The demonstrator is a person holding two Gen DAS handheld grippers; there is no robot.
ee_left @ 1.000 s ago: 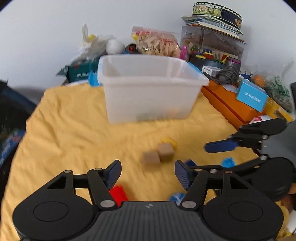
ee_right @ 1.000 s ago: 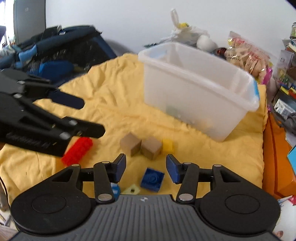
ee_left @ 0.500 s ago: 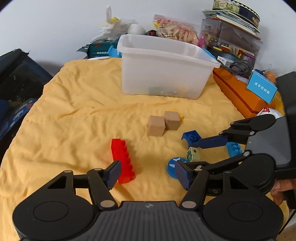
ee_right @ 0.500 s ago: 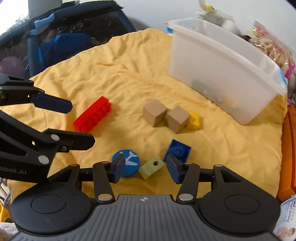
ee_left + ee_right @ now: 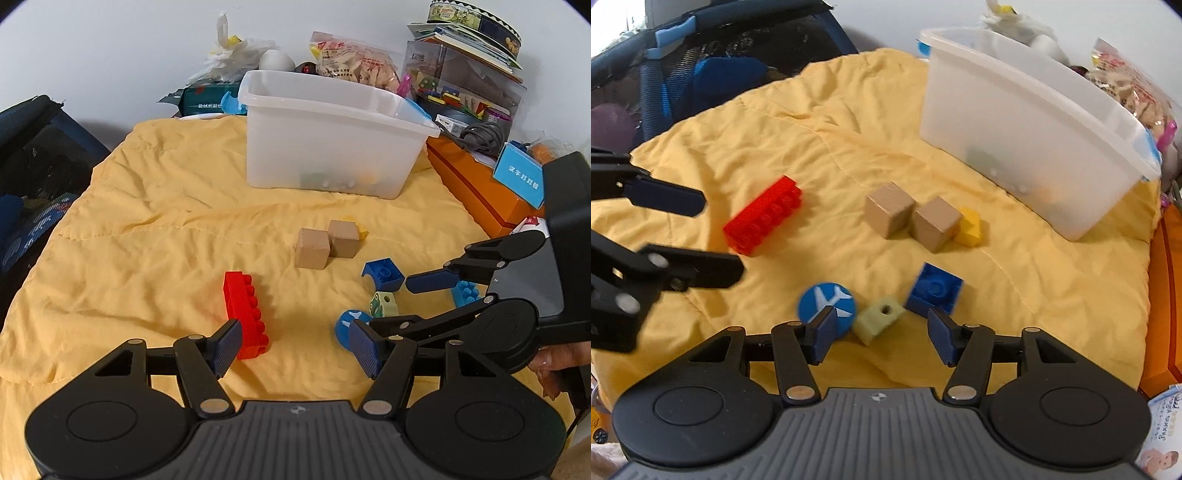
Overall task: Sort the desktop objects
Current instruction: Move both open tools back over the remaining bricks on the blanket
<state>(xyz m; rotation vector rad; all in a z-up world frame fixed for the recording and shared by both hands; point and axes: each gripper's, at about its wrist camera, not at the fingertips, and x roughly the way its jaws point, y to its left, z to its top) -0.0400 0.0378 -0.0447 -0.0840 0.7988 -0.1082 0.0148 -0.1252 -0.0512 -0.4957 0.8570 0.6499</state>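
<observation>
Yellow quilted cloth [image 5: 155, 206] covers the whole work surface, wrinkled. Toward its far side stands a translucent plastic bin [image 5: 332, 136], with a few small pieces dimly visible through its wall at the bottom. Both grippers hover over the near edge. The left gripper [image 5: 295, 347] stands released with nothing between its pads, its left finger just above the near end of a long red brick [image 5: 245, 306]. The right gripper [image 5: 881, 336] is opening — a pale green block with a hole [image 5: 879, 319] lies on the cloth between its fingers, not pressed by either pad.

Two plain wooden cubes [image 5: 912, 219] sit side by side in the middle of the cloth, a small yellow brick [image 5: 969, 227] touching the right one. Nearer the right gripper lie a dark blue square brick [image 5: 936, 291], tilted, and a round blue disc with a white aeroplane [image 5: 825, 302] — the green block rests between them. A light blue brick [image 5: 465, 293] shows only in the left wrist view, partly behind the right gripper.
</observation>
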